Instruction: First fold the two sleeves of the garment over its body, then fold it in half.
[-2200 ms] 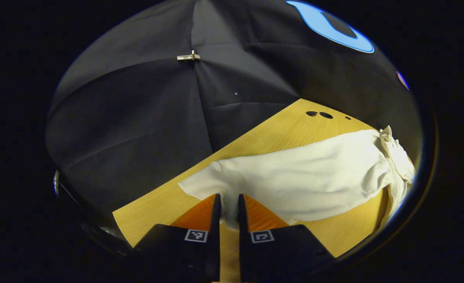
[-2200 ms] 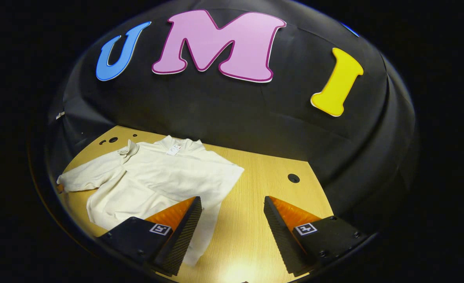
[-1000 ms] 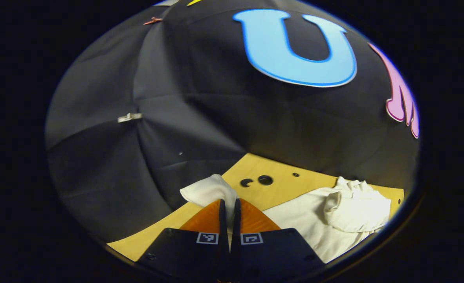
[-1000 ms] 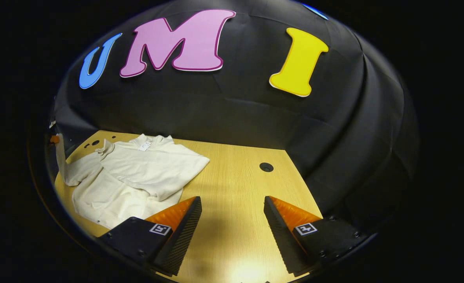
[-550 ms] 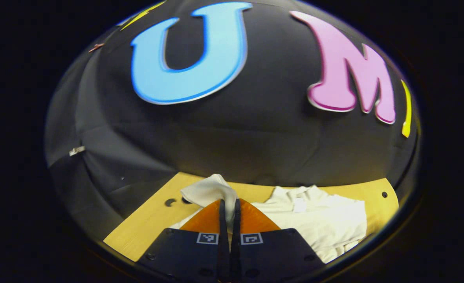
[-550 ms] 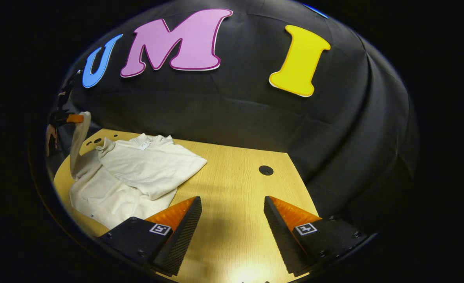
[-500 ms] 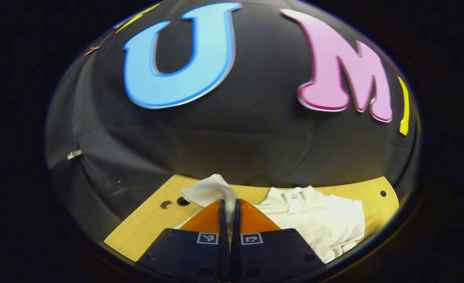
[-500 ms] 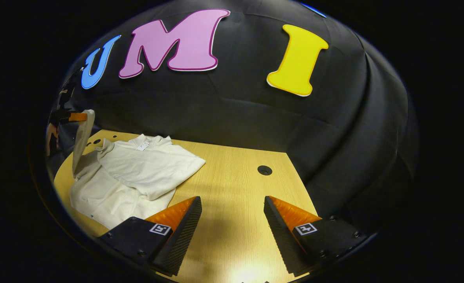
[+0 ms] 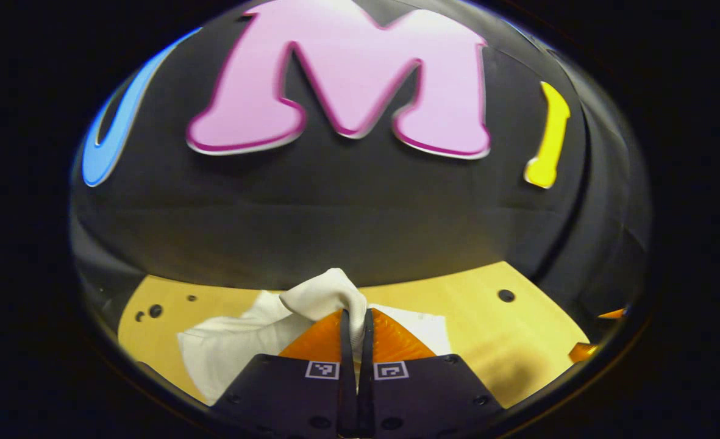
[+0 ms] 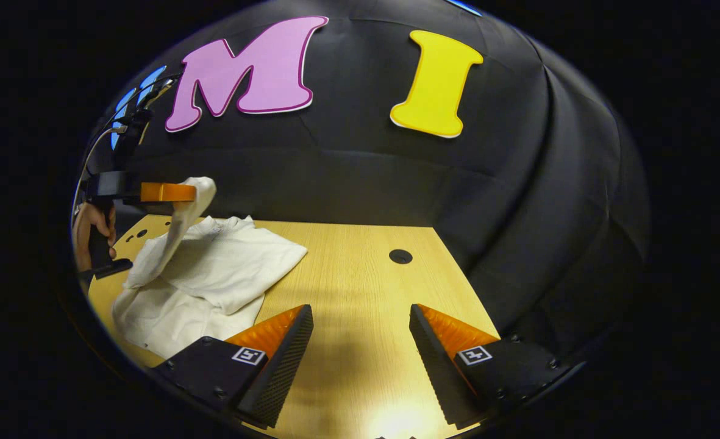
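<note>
The left gripper (image 9: pixel 353 326) is closed tight on the cuff end of a sleeve (image 9: pixel 326 296) of the cream garment (image 9: pixel 231 341); its two fingers stand pressed together with the cloth pinched between them, and a fold of the fabric bulges up above the tips. In the right gripper view the same gripper (image 10: pixel 171 192) is seen from the side, raised above the worktop (image 10: pixel 360 268) near its far left part, held by a hand (image 10: pixel 85 235) at the left rim of the picture. The sleeve (image 10: pixel 180 228) hangs from it in a slanted band down to the garment (image 10: pixel 213 268), which lies on the left part of the worktop. The garment's body is spread flat, with one layer of cloth already folded over it, its corner pointing toward the middle of the worktop.

The right gripper (image 10: pixel 360 341) is wide open and holds nothing. It hovers over the bare near part of the worktop, with its left finger close by the near edge of the garment; whether they touch cannot be told. A round hole (image 10: pixel 400 256) shows in the worktop toward its far edge, well apart from the garment, and smaller holes (image 9: pixel 152 311) sit near the far left corner.
</note>
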The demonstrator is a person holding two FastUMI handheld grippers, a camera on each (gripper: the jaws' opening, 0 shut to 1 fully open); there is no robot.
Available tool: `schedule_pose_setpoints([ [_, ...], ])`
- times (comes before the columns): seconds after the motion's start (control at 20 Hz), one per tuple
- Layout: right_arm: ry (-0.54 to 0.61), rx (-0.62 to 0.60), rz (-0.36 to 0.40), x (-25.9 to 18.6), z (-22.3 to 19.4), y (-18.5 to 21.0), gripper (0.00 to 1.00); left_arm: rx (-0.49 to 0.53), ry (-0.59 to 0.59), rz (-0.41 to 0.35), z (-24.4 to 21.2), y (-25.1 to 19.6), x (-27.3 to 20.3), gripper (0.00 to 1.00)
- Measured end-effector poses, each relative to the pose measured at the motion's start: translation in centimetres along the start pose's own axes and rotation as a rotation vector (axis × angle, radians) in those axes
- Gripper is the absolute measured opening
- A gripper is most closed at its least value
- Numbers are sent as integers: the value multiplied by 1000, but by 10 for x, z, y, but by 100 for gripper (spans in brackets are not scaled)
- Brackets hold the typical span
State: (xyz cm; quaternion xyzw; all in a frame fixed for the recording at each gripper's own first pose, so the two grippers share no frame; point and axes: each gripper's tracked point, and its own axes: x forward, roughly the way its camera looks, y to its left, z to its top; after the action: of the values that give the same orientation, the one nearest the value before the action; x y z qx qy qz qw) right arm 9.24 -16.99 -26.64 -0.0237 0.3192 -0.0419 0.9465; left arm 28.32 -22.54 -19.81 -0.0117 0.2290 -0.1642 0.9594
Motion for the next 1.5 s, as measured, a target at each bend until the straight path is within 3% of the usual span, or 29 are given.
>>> schedule_pose_setpoints([
  [0.2,6,28,-24,-9,-6,2,98,9,63,-92,-29,-43,20,8],
  [0.3,8,38,-33,-14,-8,3,98,-27,69,-144,-37,-64,27,21],
  [0.45,-2,52,-44,-21,-2,7,98,-51,23,-223,-30,-78,11,62],
  [0.6,-7,79,-32,-29,1,23,98,-15,-24,-216,-25,-60,-24,99],
  [0.8,22,90,10,-38,-11,55,97,-20,-29,-154,-38,5,-91,98],
  [1.15,110,141,169,-38,-46,142,96,-91,139,104,-142,148,-186,97],
  [1.3,155,136,206,-34,-64,172,97,-166,234,176,-192,183,-216,98],
  [1.5,227,101,234,-30,-95,198,99,-228,301,198,-236,200,-242,98],
])
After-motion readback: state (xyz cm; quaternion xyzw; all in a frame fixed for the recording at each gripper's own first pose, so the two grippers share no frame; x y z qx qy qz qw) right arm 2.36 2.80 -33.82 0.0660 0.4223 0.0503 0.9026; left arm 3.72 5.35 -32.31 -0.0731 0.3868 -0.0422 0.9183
